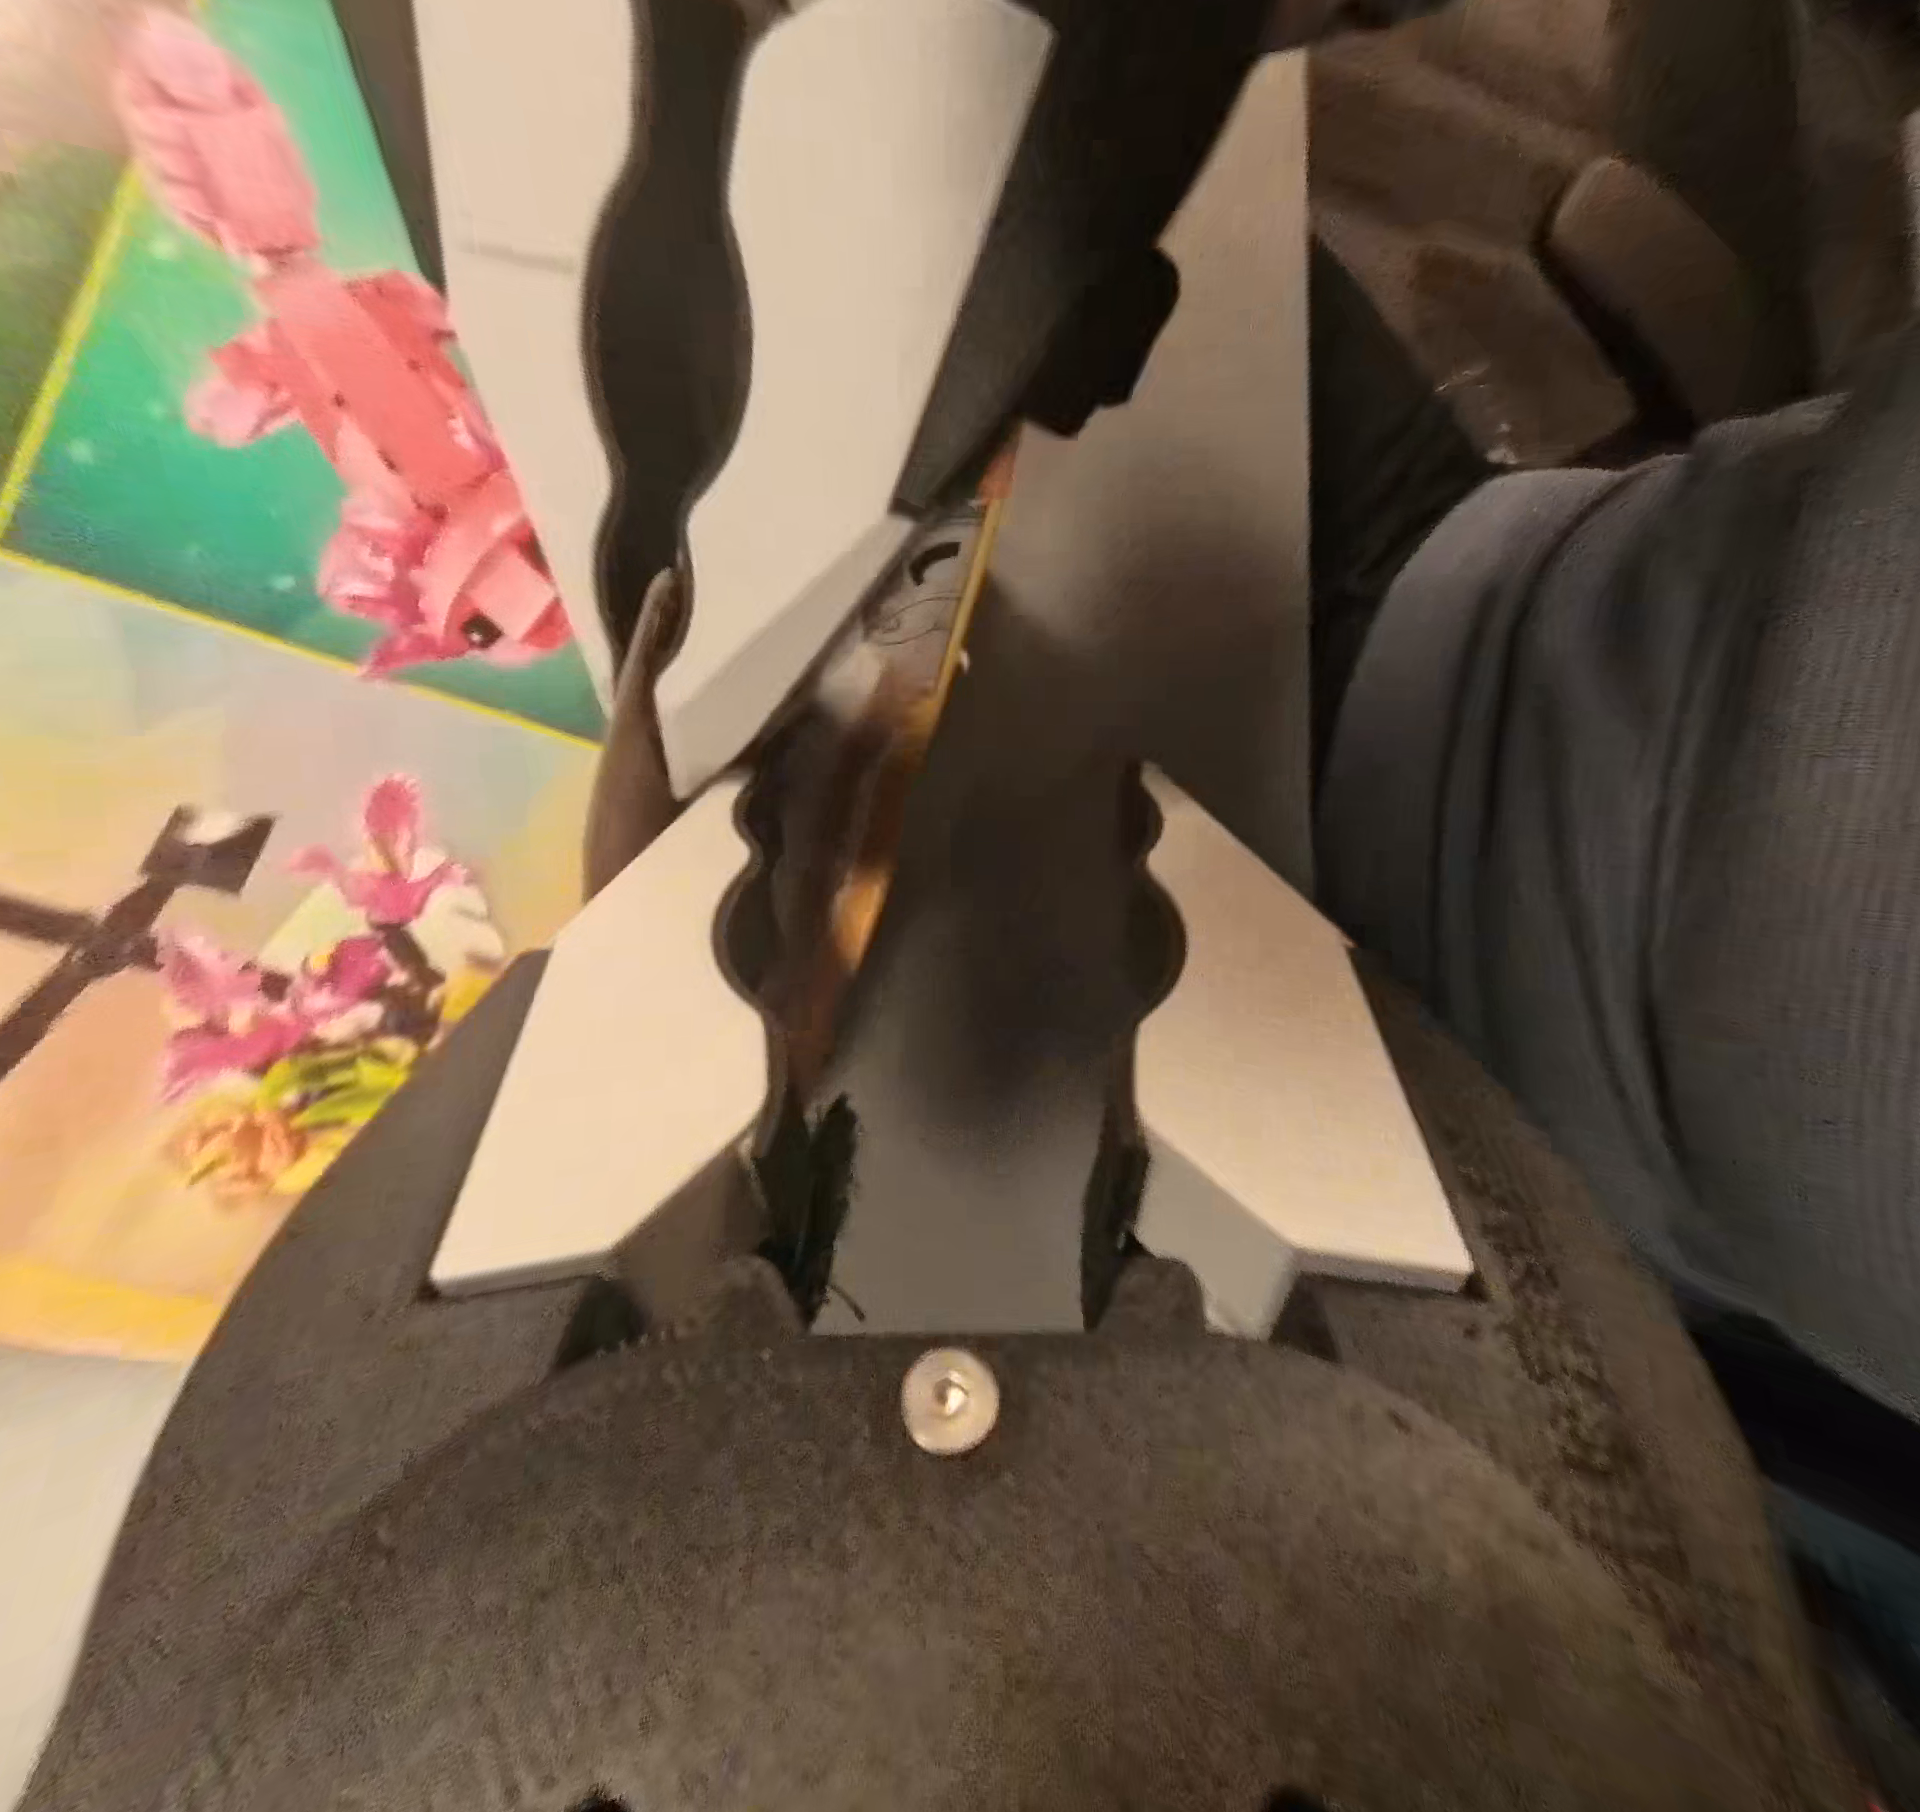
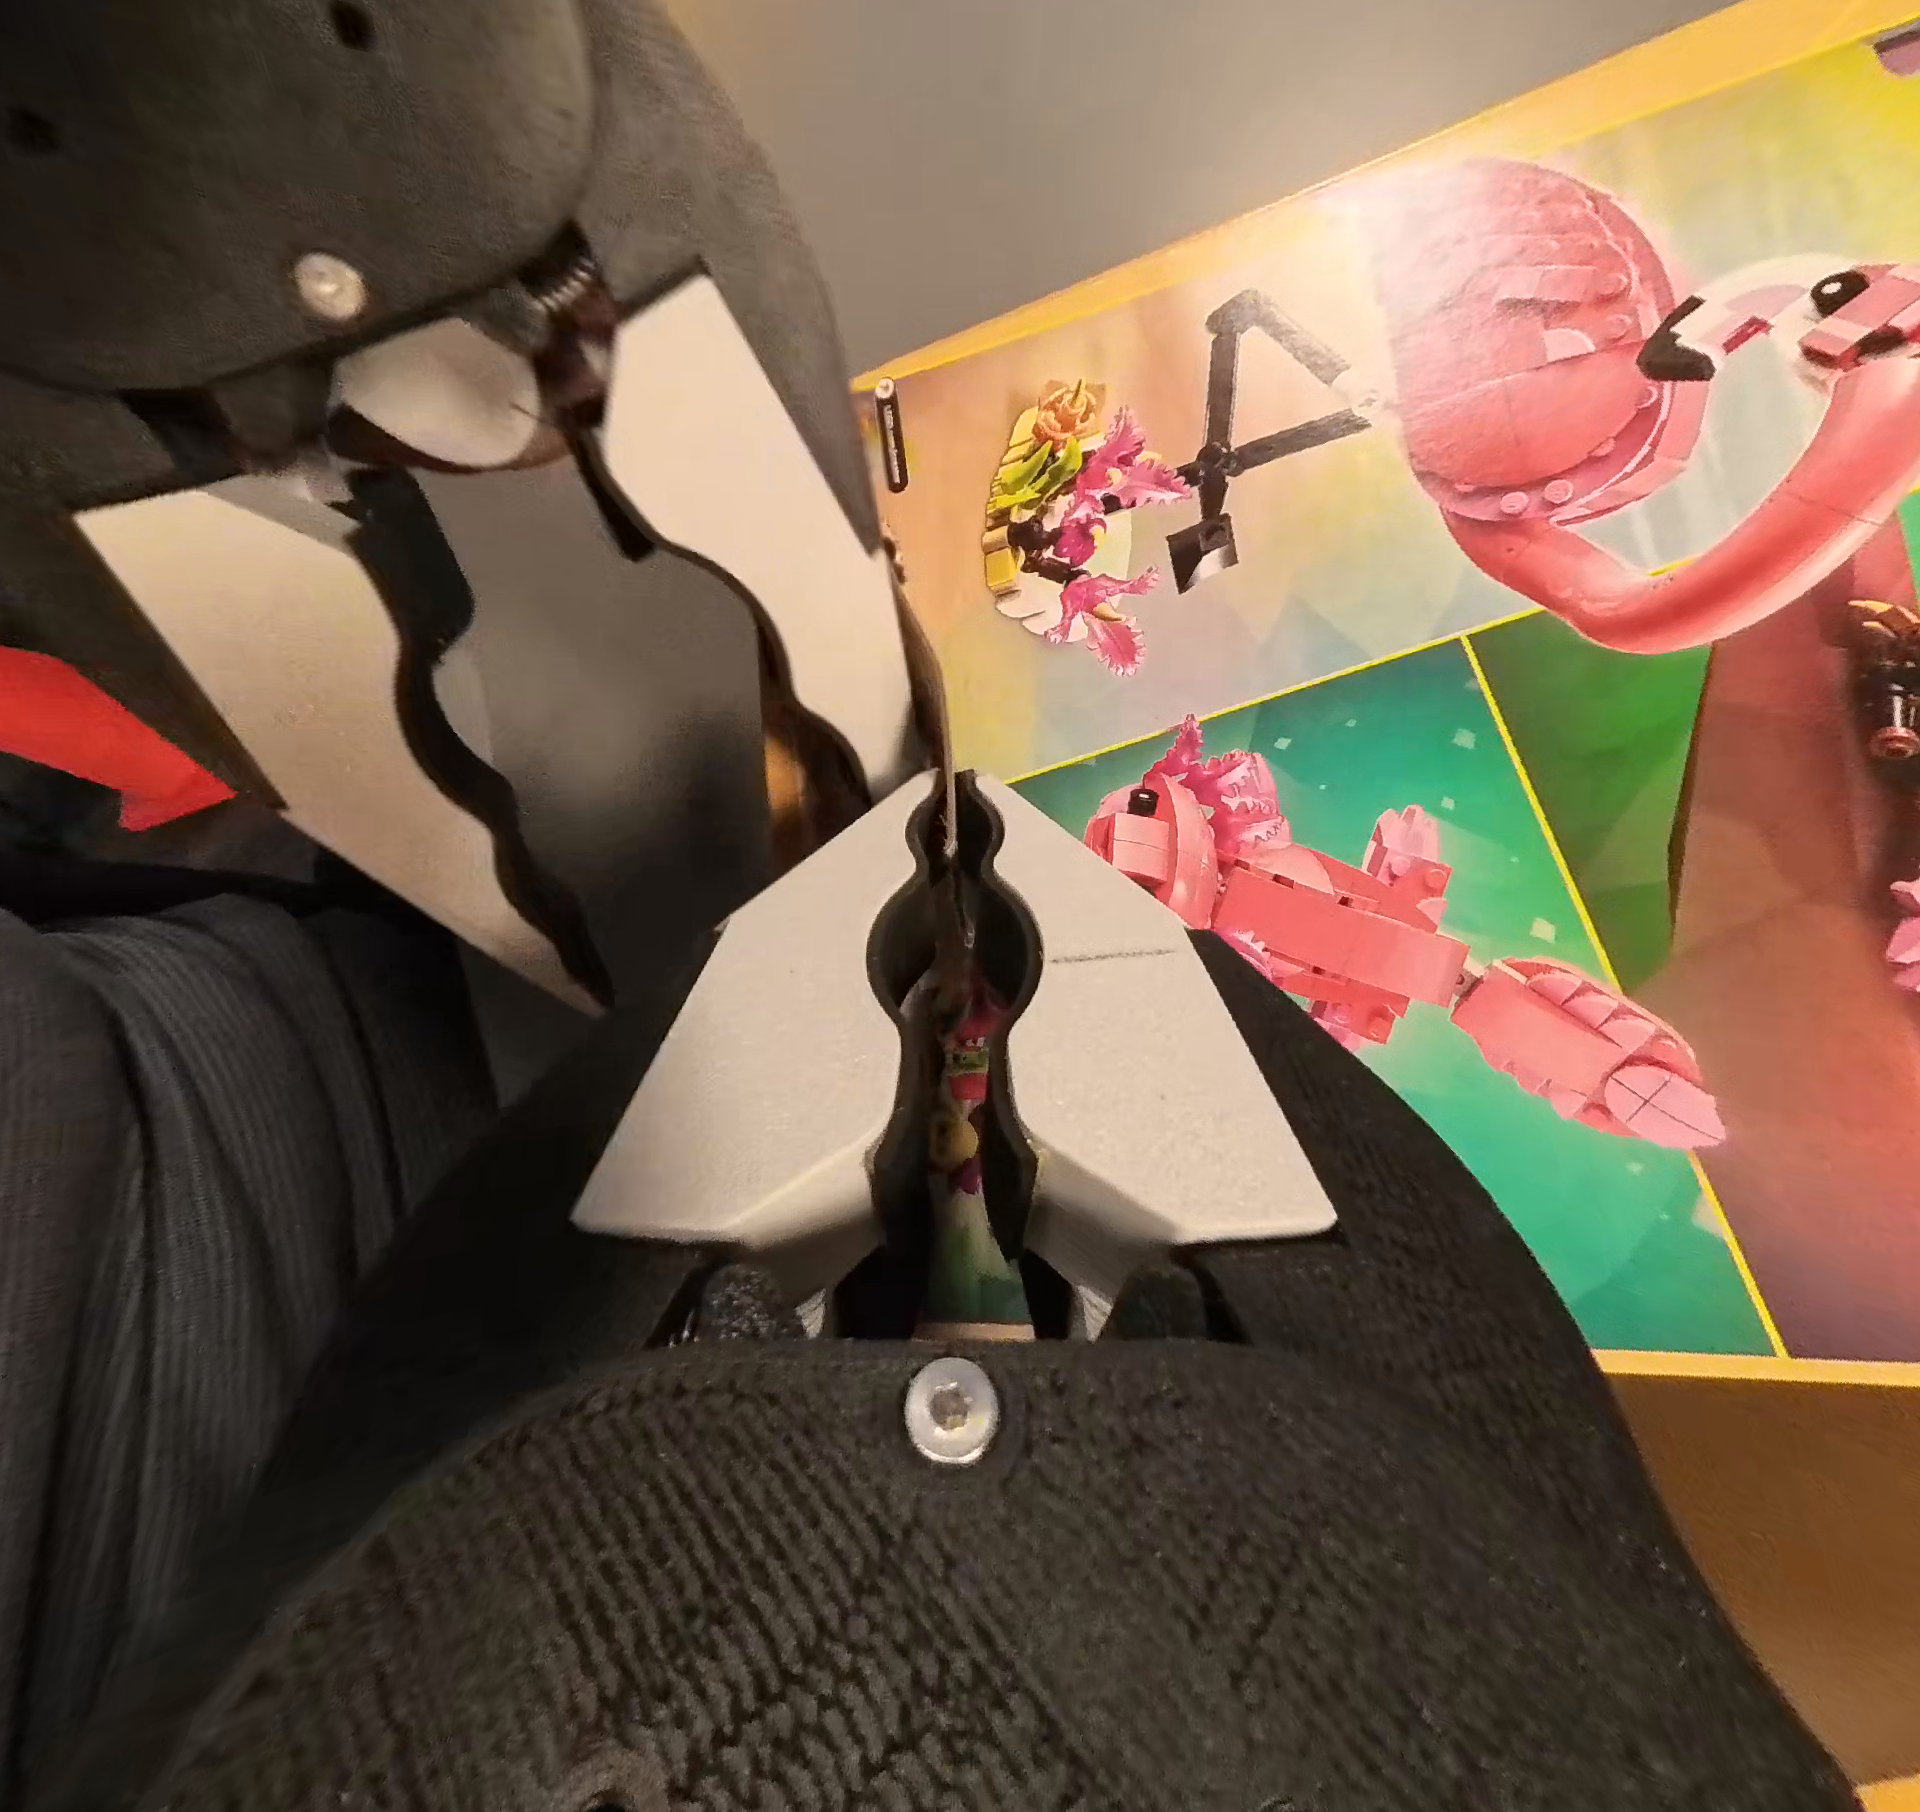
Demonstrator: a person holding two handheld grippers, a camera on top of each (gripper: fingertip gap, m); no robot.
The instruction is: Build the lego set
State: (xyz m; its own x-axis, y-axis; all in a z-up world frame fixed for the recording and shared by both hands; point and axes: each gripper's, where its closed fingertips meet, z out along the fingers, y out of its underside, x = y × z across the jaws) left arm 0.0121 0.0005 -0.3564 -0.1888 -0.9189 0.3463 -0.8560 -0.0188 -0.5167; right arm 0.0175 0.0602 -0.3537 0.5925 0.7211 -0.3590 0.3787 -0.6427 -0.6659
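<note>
grey wall, box flap point(image 2: 940, 723) edge-on, upright

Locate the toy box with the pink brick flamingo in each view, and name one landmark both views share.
Left wrist view: toy box fills the left edge, beside the open left gripper.
Right wrist view: toy box fills the right half, behind the shut right gripper.
Shared landmark: the printed pink flower cluster.
</note>
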